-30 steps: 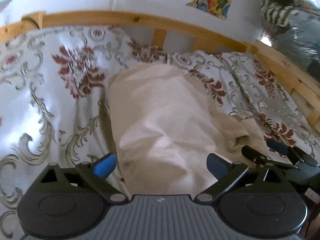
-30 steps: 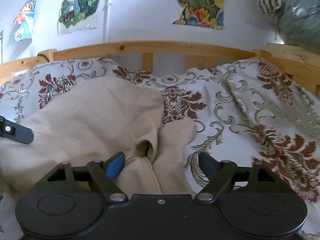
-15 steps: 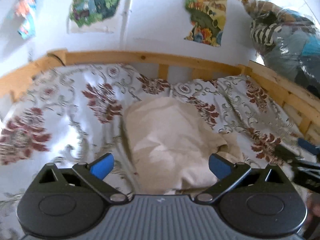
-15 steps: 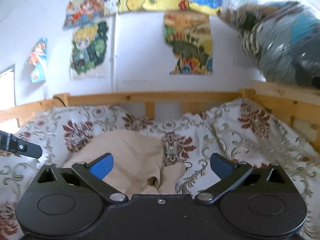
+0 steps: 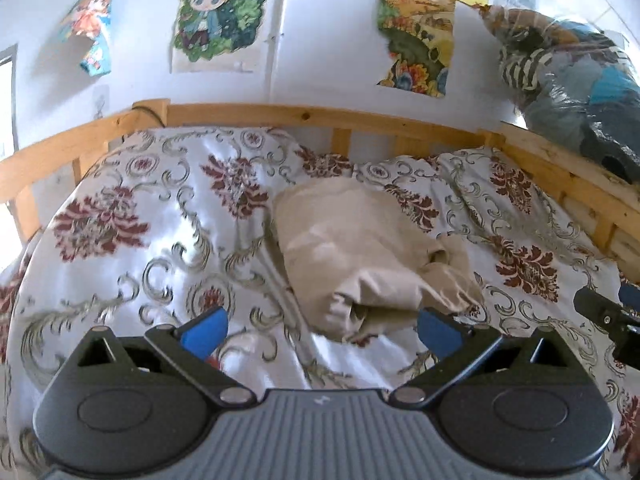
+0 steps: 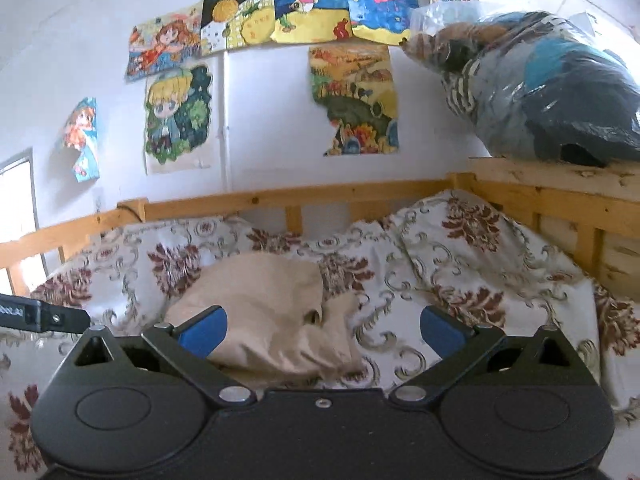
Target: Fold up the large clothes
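A beige garment lies folded into a compact bundle on the floral bedspread; it also shows in the right wrist view. My left gripper is open and empty, held above the bed just in front of the bundle's near edge. My right gripper is open and empty, pulled back from the bundle, which lies between and beyond its fingers. The right gripper's tip shows at the right edge of the left wrist view. The left gripper's finger shows at the left edge of the right wrist view.
A wooden bed rail runs around the far and right sides. A plastic-wrapped bundle of clothes sits on the right ledge. Posters cover the white wall.
Both grippers have drawn back and up from the garment, so the folded bundle now looks smaller and farther away. Both stay open and empty.
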### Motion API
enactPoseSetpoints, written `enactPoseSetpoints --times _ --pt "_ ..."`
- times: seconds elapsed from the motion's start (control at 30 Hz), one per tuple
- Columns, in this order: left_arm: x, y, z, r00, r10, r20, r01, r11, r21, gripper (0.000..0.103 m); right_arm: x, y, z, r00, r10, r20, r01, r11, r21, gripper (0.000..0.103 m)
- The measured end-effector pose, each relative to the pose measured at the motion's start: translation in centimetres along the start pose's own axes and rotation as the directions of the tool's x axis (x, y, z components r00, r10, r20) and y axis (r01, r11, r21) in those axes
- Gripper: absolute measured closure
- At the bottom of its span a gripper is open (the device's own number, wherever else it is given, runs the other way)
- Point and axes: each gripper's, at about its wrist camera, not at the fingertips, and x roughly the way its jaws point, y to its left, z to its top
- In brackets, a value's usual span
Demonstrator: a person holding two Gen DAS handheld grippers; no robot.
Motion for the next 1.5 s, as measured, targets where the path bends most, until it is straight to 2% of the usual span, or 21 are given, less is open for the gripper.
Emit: enactPoseSetpoints --times 0.2,0.63,1.13,1.33,1.5 --pt "-0.6 0.3 -0.6 1.000 0.031 -0.004 -0.031 1.000 0.003 0.001 -0.3 0.0 -0.3 1.000 0.003 0.002 -0.003 1.000 0.017 0.001" --pt "-0.2 0.0 -0.4 0.999 0.046 -0.017 -0.046 0.999 0.011 0.001 0.4 -0.4 -0.6 1.000 0.016 -0.016 -0.015 0.999 0.033 0.001" --pt "0.0 0.2 -0.7 0.999 0.045 -0.031 -0.046 0.999 -0.010 0.001 0.6 -0.4 -0.7 1.000 0.014 -0.028 -0.013 0.999 0.033 0.001" --pt "0.2 0.4 -0.7 0.998 0.003 -0.063 -0.004 1.000 -0.021 0.001 0.8 -0.4 -0.8 0.999 0.010 -0.032 -0.009 0.999 0.035 0.001" --pt "0.3 0.4 -0.9 0.997 0.004 -0.075 -0.007 0.999 -0.034 0.001 0.8 -0.4 -0.9 0.999 0.009 -0.040 -0.008 0.999 0.032 0.001"
